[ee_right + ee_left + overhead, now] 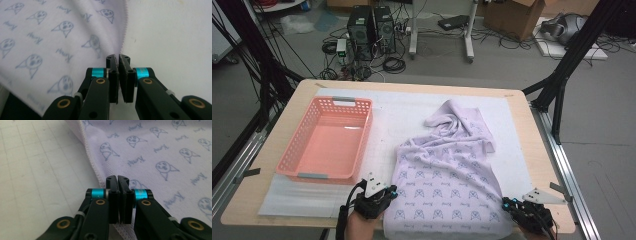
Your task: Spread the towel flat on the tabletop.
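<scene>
Each gripper, left [389, 192] and right [508, 204], is pinched shut at a near corner of the towel [447, 175], likely to lift and fold it. The basket [329, 140] waits alongside on the surface [282, 145].

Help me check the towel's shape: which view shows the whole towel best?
The high view: the towel lies whole, bunched at its far end. The left gripper view shows one hemmed edge; the right gripper view shows another edge, partly blurred.
</scene>
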